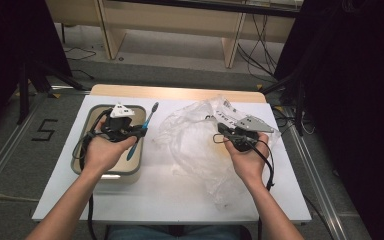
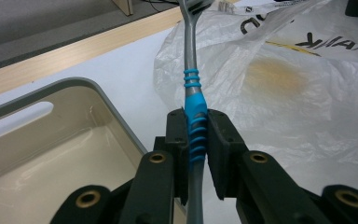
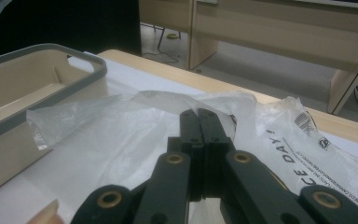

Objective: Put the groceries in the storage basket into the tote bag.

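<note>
High view, left gripper (image 1: 141,131) clamped on blue toothbrush (image 1: 143,130), head pointing away over tray (image 1: 87,122), right gripper (image 1: 221,131) pinching plastic bag (image 1: 190,145), left gripper view, ribbed grip between jaws.

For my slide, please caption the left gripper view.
Left gripper clamps a blue-grey toothbrush between beige tray and plastic bag.

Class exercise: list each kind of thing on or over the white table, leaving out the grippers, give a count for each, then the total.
Toothbrush: 1
Plastic bag: 1
Beige bin: 1
Total: 3
</note>
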Demonstrator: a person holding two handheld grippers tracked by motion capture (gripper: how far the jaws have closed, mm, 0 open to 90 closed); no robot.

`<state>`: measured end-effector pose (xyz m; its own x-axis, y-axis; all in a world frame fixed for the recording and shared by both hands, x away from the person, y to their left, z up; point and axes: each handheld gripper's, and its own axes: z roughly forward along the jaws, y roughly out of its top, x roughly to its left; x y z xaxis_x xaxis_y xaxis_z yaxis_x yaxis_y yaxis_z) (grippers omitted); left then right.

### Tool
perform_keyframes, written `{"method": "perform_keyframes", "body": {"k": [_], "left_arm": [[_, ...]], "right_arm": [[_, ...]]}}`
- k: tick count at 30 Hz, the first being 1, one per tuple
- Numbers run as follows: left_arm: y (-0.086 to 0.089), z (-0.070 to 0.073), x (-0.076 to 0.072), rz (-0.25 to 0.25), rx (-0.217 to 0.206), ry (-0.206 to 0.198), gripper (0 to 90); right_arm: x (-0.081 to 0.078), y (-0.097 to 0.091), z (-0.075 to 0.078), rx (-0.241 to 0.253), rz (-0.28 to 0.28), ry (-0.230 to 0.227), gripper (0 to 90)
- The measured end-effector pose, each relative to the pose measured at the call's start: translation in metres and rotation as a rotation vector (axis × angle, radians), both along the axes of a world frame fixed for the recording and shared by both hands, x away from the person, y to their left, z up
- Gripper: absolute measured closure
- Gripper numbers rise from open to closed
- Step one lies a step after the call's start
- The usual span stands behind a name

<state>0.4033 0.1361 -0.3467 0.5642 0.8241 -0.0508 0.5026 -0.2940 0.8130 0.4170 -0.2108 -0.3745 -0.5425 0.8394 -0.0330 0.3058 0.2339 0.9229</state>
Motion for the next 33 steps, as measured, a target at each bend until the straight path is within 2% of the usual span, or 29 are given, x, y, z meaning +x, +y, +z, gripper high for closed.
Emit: {"method": "perform_keyframes", "body": {"k": [20,33], "left_arm": [[-0.03,-0.003,-0.011,-0.099,0.012,0.01,78.8],[-0.044,-0.008,-0.013,-0.126,0.023,0.02,78.9]], "right_arm": [[0.0,-0.001,0.001,0.008,-0.001,-0.002,90.0],[0.0,-0.001,0.002,0.01,-0.003,-0.003,90.0]]}}
